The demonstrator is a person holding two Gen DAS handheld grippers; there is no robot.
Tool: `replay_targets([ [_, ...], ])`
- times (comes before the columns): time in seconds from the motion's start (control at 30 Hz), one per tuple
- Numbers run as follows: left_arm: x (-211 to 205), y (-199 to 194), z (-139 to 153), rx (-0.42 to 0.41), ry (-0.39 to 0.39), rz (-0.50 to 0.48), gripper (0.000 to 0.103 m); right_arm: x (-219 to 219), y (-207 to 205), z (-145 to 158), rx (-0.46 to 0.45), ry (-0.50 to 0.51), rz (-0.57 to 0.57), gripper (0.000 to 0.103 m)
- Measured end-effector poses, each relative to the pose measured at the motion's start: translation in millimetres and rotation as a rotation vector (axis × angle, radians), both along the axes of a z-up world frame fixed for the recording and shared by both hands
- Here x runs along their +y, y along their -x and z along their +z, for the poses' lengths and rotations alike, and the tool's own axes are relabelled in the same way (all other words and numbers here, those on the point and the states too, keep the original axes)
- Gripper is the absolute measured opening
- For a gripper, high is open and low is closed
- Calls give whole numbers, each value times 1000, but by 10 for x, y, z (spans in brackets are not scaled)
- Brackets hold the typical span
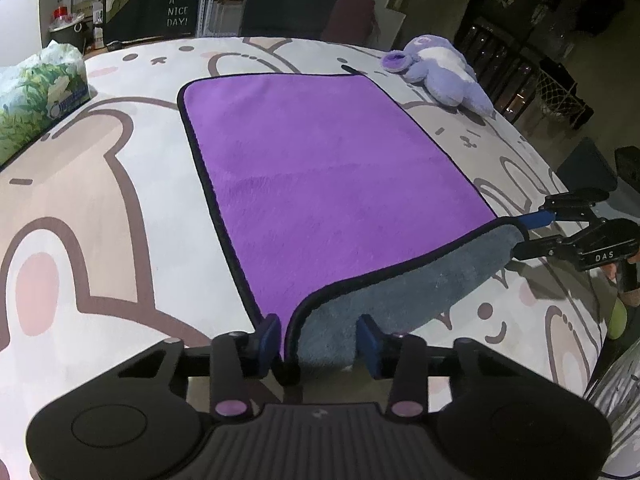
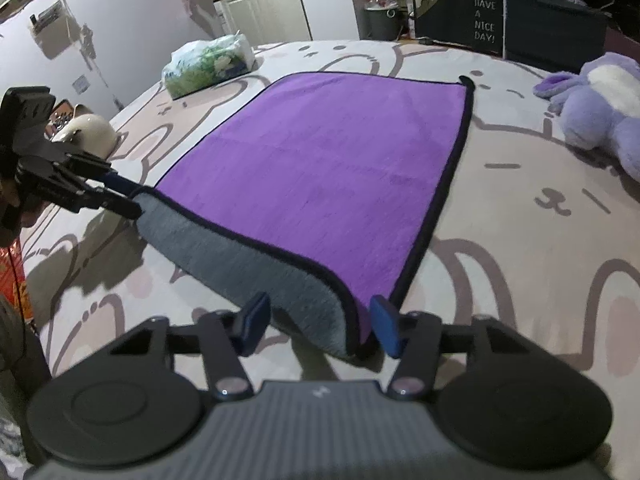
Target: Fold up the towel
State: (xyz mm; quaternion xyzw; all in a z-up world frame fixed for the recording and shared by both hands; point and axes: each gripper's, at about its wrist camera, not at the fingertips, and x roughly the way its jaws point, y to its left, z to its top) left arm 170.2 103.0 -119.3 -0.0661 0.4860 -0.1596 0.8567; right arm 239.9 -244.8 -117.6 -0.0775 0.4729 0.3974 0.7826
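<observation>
Bedspread (image 1: 100,208) bears towel (image 1: 328,160); left tool (image 1: 318,340), right tool (image 2: 316,326) seemingly pinch near corners.

Purple towel (image 1: 320,168): spread flat mid-frame on a cartoon-print cover (image 1: 80,200), black-edged; near edge lifted and curled back, grey underside showing.

Left gripper (image 1: 318,340): bottom centre; blue pads either side of the towel's near left corner, a gap visible between the right pad and the cloth.

Right gripper (image 1: 536,232): right edge of frame, at the towel's near right corner; whether it pinches the cloth is unclear.

Purple plush toy (image 1: 436,72): upper right, lying apart from the towel.

Green-patterned pack (image 1: 36,92): upper left.

Dark sign (image 1: 176,4), "HAVE A NICE DAY!": top, behind the cover.
</observation>
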Motion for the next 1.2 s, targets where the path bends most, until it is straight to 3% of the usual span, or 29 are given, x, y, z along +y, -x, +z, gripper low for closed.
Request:
replay_targets([
  [0.4, 14, 12, -33, 24, -8, -7, 28, -75, -120, -81, 85, -23, -4, 28],
  [0.67, -11, 17, -22, 22, -38, -5, 9, -48, -109, -83, 68, 0, 21, 12],
  [0.9, -23, 35, 61, -23, -56, 2, 5, -20, -83, -53, 42, 14, 39, 7],
  [1.2, -16, 16, 299, -121, -60, 54, 5, -85, -135, 174, -16, -58, -12, 6],
])
